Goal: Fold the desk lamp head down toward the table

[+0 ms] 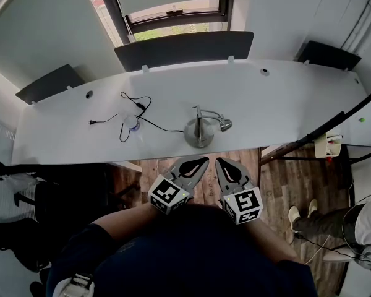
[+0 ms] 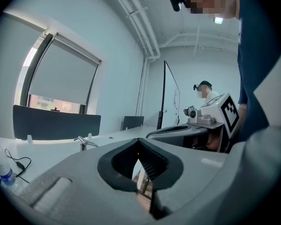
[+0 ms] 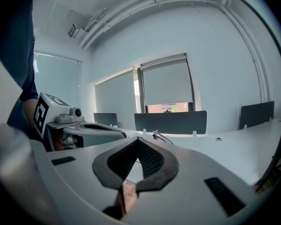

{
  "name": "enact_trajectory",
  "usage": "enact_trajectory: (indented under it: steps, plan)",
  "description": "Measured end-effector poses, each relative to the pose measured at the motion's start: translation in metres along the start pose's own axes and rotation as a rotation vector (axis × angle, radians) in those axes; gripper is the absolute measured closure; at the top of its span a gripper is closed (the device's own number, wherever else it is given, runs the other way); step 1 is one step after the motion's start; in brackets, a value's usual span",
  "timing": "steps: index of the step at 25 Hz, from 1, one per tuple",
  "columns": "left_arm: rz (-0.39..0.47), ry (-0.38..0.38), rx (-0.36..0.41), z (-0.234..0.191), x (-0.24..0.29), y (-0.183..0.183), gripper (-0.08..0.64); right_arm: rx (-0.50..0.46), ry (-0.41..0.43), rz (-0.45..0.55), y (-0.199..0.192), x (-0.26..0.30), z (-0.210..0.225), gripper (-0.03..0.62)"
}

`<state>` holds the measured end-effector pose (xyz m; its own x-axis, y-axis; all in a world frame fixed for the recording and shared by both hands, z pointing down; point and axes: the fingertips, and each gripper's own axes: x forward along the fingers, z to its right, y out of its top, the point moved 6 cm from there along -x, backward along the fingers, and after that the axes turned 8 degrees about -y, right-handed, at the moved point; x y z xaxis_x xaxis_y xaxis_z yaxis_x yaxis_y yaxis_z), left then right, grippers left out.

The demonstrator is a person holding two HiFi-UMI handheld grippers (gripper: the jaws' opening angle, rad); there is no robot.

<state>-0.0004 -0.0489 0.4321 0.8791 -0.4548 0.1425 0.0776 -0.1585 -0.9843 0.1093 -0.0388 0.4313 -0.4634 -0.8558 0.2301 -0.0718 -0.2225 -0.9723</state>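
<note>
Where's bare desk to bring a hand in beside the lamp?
Right of the desk lamp, the desk is bare out to its right end. The left end, past the black cable, is bare too. Crowded: between cable, bottle and lamp.

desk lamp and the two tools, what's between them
Head view: only bare table between desk lamp, left tool and right tool.

The white, curved tabletop [image 1: 284, 104] carries a desk lamp [image 1: 200, 132], which stands on a round base near the middle of the front edge. To its left stands a small bottle [image 1: 132, 122]. A black cable [image 1: 157, 127] runs loosely from the lamp base past the bottle and ends in a plug [image 1: 93, 123]. Two round cable ports [image 1: 89, 94] [image 1: 264, 72] sit near the rear edge.
</note>
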Motion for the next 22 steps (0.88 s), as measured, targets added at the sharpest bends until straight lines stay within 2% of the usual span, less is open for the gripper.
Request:
enact_trajectory:
  steps: [22]
  plan:
    - [0.006, 0.014, -0.002, 0.0062, -0.0091, -0.0002, 0.554, 0.011, 0.015, -0.006, -0.0058, -0.0028, -0.008, 0.584]
